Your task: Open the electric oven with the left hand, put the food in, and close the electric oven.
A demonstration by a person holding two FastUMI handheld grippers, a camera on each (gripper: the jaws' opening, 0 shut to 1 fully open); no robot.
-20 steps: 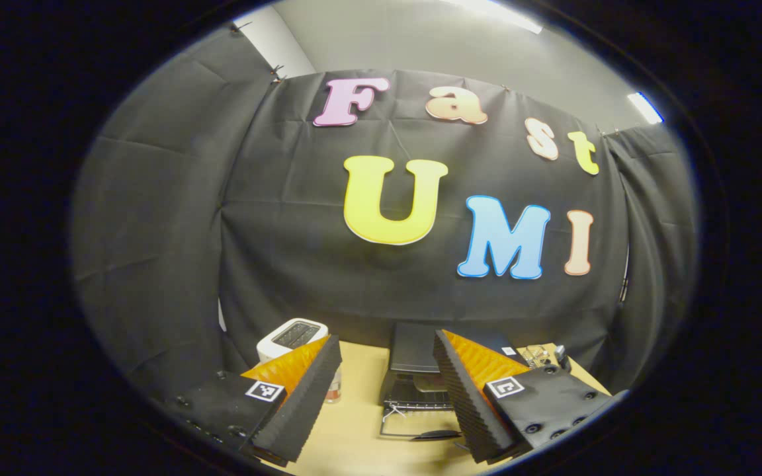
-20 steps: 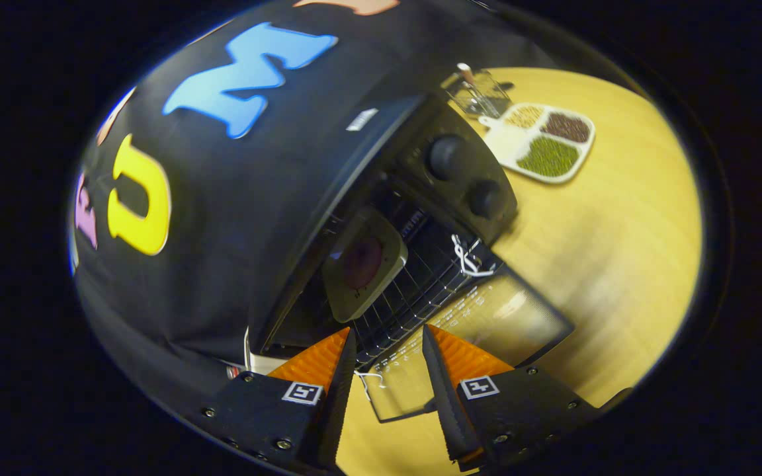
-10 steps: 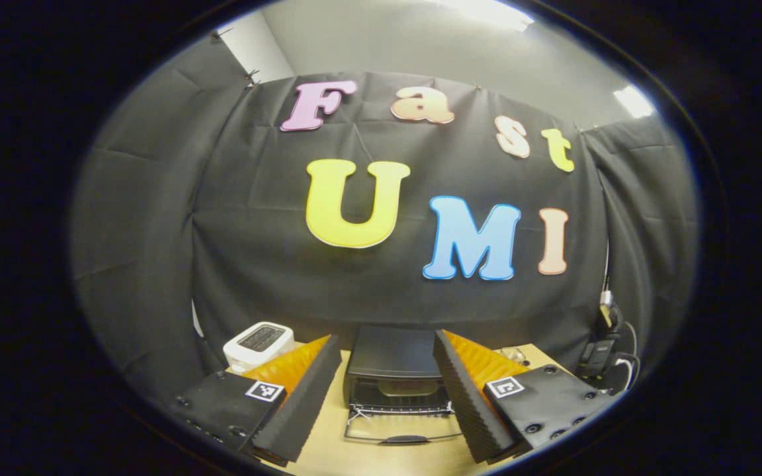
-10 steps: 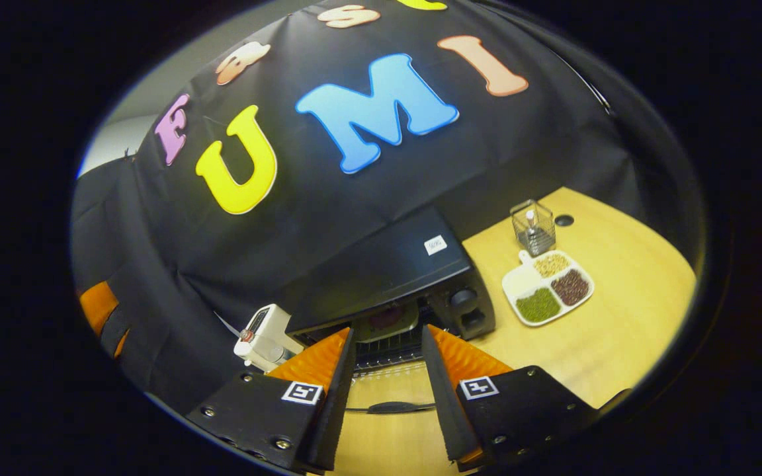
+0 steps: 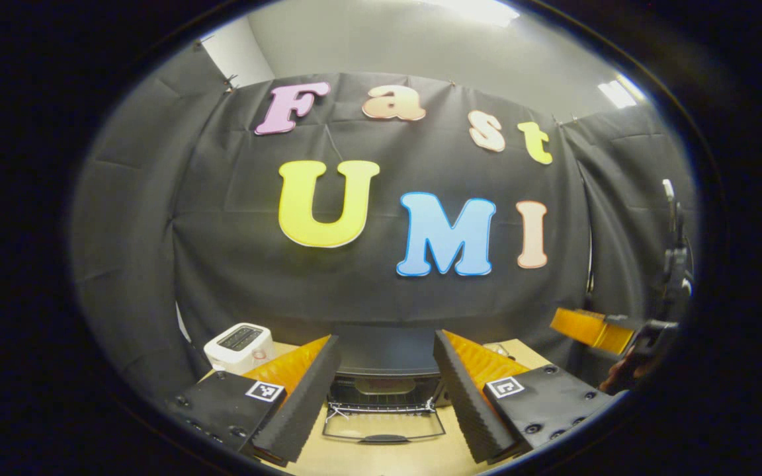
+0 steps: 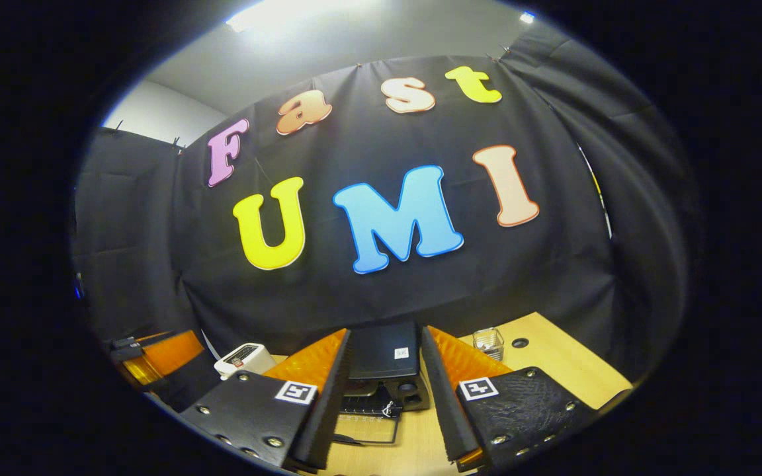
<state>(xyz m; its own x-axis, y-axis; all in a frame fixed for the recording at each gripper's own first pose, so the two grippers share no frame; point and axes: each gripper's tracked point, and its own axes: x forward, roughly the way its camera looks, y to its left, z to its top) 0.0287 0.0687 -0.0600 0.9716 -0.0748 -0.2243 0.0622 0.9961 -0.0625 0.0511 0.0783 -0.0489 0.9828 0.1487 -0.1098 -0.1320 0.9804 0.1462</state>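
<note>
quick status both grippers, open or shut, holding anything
Left gripper: open, holding nothing.
Right gripper: open, holding nothing.

Both views are fairly dim, lit from ceiling lamps (image 5: 480, 10) far above the fingers that blow out to white glare. The fisheye lens bends the cloth wall (image 6: 156, 264) hard toward the edges. Beyond the fingertips the wooden table (image 6: 566, 360) is evenly lit, with soft focus and slight blur at the rim.
</note>
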